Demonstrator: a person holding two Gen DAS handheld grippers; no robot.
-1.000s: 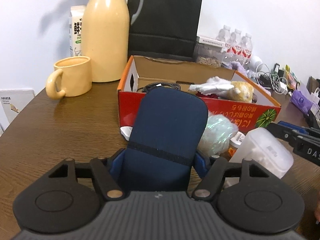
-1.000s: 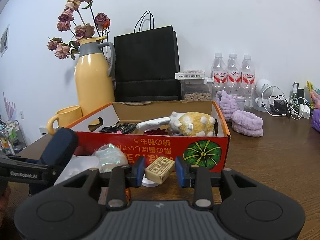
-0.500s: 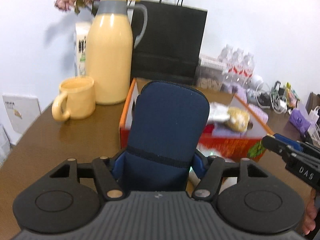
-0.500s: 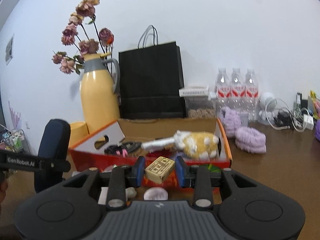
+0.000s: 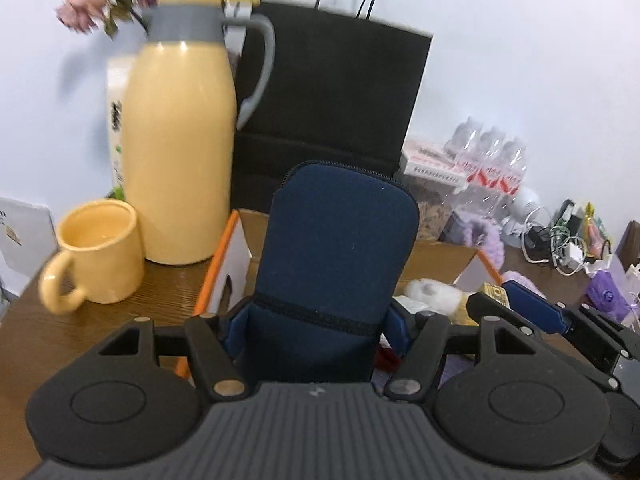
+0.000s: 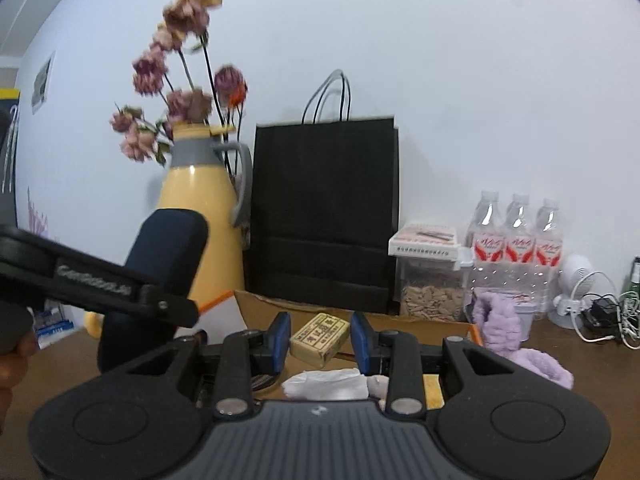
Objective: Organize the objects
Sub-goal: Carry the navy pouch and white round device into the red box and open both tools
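Note:
My left gripper is shut on a dark blue zip pouch held upright above the left end of the open cardboard box. It also shows in the right wrist view. My right gripper is shut on a small tan printed block and holds it over the box. The block's tip shows in the left wrist view. A white and yellow plush toy lies in the box.
A yellow jug with dried flowers and a yellow mug stand left of the box. A black paper bag stands behind it. Water bottles, purple slippers and cables are at the right.
Both grippers have risen from in front of the box to above it, each still holding its object. The loose items that lay in front of the box have dropped out of view.

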